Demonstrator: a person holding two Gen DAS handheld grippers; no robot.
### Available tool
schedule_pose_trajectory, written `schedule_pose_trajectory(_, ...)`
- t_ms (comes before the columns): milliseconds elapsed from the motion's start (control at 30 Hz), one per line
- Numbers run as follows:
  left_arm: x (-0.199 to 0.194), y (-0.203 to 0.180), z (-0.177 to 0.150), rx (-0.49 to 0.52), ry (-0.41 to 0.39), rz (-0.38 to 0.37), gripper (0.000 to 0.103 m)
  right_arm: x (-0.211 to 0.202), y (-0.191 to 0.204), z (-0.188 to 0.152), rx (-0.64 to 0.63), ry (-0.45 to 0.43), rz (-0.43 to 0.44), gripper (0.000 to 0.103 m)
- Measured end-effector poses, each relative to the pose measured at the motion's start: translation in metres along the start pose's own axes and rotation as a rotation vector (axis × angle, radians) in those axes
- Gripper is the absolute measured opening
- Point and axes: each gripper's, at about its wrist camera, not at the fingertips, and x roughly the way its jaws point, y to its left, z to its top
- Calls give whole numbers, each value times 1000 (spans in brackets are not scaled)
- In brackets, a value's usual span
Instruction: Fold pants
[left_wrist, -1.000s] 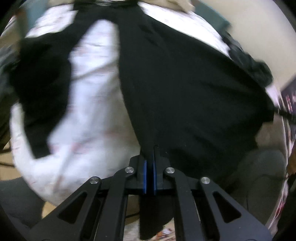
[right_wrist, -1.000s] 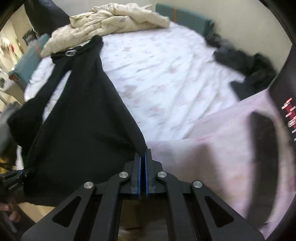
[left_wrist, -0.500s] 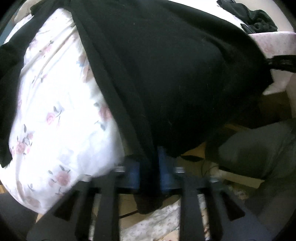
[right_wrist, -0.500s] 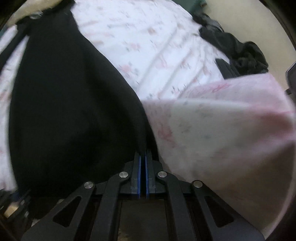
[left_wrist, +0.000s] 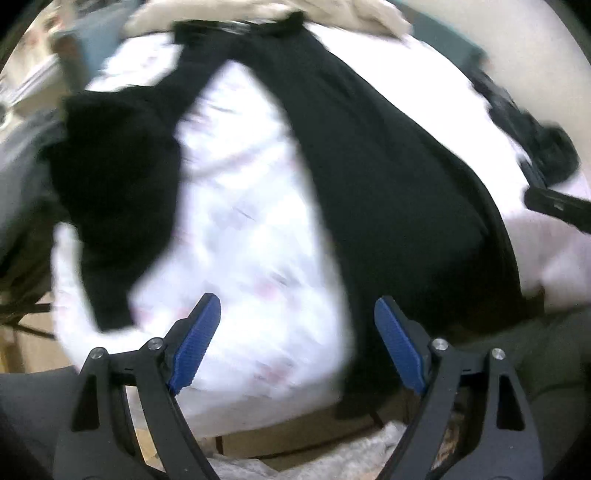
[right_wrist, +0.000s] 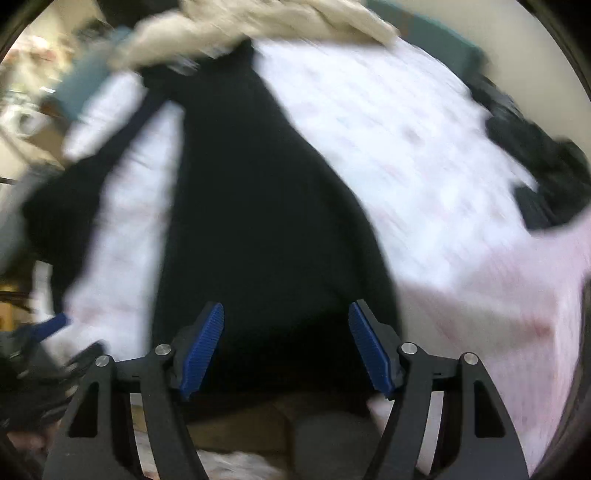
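Black pants lie spread on a white flowered bed sheet, waistband at the far end, one leg running toward me and hanging over the near bed edge, the other leg splayed left. In the right wrist view the near leg fills the middle. My left gripper is open and empty above the sheet beside the leg hem. My right gripper is open and empty just above the hem of that leg. Both views are motion-blurred.
A cream blanket is heaped at the bed's far end. A dark pile of clothes lies at the right side of the bed. The other gripper shows at the lower left. The floor lies below the near bed edge.
Both grippers were shut on the pants leg hem and have opened and let it go. The leg now lies on the bed, and both grippers have pulled back a little.
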Motion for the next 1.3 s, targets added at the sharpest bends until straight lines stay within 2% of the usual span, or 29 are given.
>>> schedule_pose_trajectory(67,-15,22,18,-38,-28,9,83,-5,18,16,-35,-34,72,72)
schedule_pose_trajectory(133,-38,47,33,-35,-85,33,83,-3,45,31,-67,-56,172,73)
schedule_pose_trajectory(167,-48,57,40,-30,-113,55,83,4,61,37,-84,-58,222,73)
schedule_pose_trajectory(300,-72,119,52,-37,-197,140,83,49,109,45,-81,-10,327,73)
schedule_pose_trajectory(367,-57,139,62,-63,-186,136,83,80,128,44,-32,55,387,73)
schedule_pose_trajectory(467,-23,162,66,-108,-97,28,83,137,146,35,92,158,533,73)
schedule_pose_trajectory(567,-9,165,61,-120,-97,48,82,179,172,23,183,220,710,73)
schedule_pose_trajectory(700,-13,171,59,-146,-125,52,82,214,200,14,258,247,762,72)
schedule_pose_trajectory(767,-16,175,58,-165,-135,55,82,228,212,12,288,256,792,64)
schedule_pose_trajectory(833,-17,180,58,-196,-128,42,82,233,223,12,284,256,799,47)
schedule_pose_trajectory(867,-18,181,59,-207,-131,34,82,233,228,12,271,256,799,18)
schedule_pose_trajectory(900,-20,183,61,-217,-140,33,82,231,233,13,237,251,792,5)
schedule_pose_trajectory(967,-26,187,63,-230,-163,46,82,215,239,14,165,201,746,5)
schedule_pose_trajectory(1033,-34,192,65,-260,-197,71,82,182,229,17,134,141,765,4)
schedule_pose_trajectory(1167,-41,199,67,-325,-219,64,82,93,192,30,78,8,794,4)
schedule_pose_trajectory(1267,-42,200,68,-352,-228,51,82,37,156,46,67,-88,783,4)
schedule_pose_trajectory(1300,-40,198,70,-348,-222,48,82,30,143,51,84,-104,765,4)
